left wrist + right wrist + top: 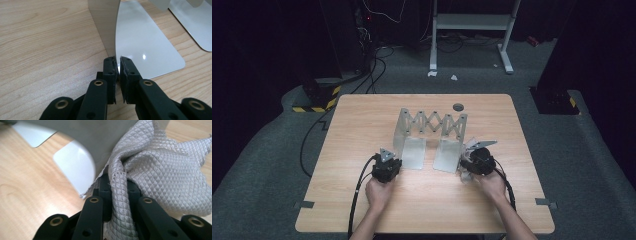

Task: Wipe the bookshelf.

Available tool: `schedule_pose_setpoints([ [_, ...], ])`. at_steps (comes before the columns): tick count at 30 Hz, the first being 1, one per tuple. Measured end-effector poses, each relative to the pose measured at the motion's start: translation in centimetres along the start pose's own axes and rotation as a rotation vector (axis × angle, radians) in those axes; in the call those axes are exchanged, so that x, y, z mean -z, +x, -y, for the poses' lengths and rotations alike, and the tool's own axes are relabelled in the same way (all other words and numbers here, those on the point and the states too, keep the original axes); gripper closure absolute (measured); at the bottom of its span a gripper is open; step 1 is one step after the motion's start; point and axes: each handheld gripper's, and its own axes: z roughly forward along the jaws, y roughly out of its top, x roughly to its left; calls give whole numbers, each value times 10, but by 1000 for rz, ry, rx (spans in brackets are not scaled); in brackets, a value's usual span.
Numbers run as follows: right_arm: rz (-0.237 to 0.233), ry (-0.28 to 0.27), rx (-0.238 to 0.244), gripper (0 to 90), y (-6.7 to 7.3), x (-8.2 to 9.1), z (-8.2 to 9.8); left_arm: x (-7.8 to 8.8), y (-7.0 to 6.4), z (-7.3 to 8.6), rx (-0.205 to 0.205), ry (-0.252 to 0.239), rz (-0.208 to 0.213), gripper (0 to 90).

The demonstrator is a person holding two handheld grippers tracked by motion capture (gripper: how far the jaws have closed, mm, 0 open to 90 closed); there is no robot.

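A metal folding rack (432, 121) with a scissor lattice and two upright end plates stands mid-table. My left gripper (391, 159) is at its left end plate. In the left gripper view my left gripper (118, 65) is shut on the thin near edge of that upright plate (105, 25), beside its flat foot (147, 42). My right gripper (472, 159) is at the right end plate. In the right gripper view my right gripper (117, 185) is shut on a grey quilted cloth (162, 170), which is bunched against the upright plate (95, 137).
The wooden table (362, 125) has a round grey cap (457, 106) near its far edge. A white desk frame (472, 22) and cables lie on the dark floor behind. Both cables trail off the table's front edge.
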Motion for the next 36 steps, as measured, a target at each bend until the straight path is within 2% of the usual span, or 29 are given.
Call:
schedule_pose_setpoints([
  [15, -54, -73, 30, 810, 32, 18, 22, 0, 0, 0, -3, -1, -2, 827],
  [21, -73, -85, 43, 810, 42, 17, 22, 0, 0, 0, -3, -1, -2, 827],
  [28, -92, -100, 81, 810, 56, 18, 18, 0, 0, 0, -2, -1, -2, 827],
  [36, -95, -106, 89, 810, 63, 8, 11, 0, 0, 0, -3, -2, -4, 826],
])
